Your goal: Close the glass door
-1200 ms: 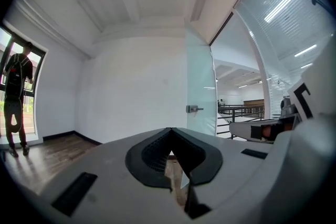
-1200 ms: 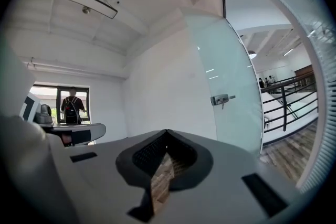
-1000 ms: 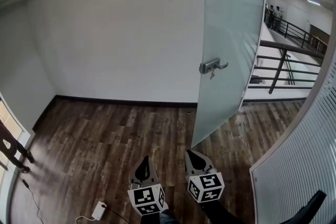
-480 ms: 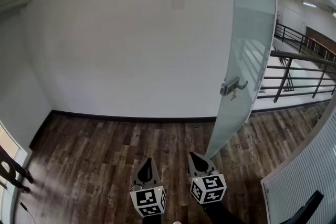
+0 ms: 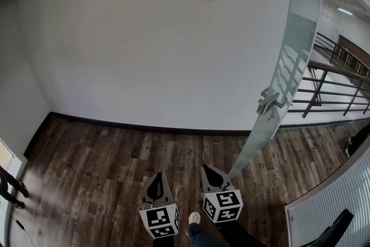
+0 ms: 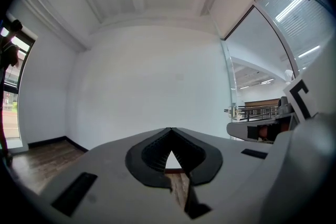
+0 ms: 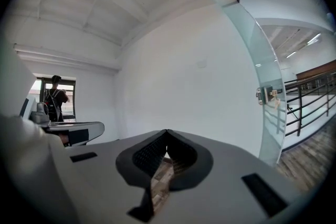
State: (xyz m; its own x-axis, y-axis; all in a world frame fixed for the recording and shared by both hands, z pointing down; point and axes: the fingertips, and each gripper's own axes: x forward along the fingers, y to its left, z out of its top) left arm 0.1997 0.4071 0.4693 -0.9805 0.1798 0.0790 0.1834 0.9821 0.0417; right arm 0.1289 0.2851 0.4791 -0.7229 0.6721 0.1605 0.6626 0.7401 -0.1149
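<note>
Door work not begun, by my reading. Glass door (image 5: 292,66) stands open, swung into the room ahead and to the right of the person. Its bottom corner is near the right tool (image 5: 210,173), but the right gripper view shows the pane off to one side, not touching. Lever handle (image 5: 270,102) sits partway up the pane, well apart from both tools. Left tool (image 5: 157,179) hangs over the wood floor (image 5: 98,153), jaws pressed together with nothing between them. Right tool is likewise closed and empty, aimed at the white wall (image 5: 144,37). Railing (image 5: 335,89) shows through the opening beyond. Left to do: all of it. Reach the handle or pane, then swing the door to its frame. Containers: none in sight.
</note>
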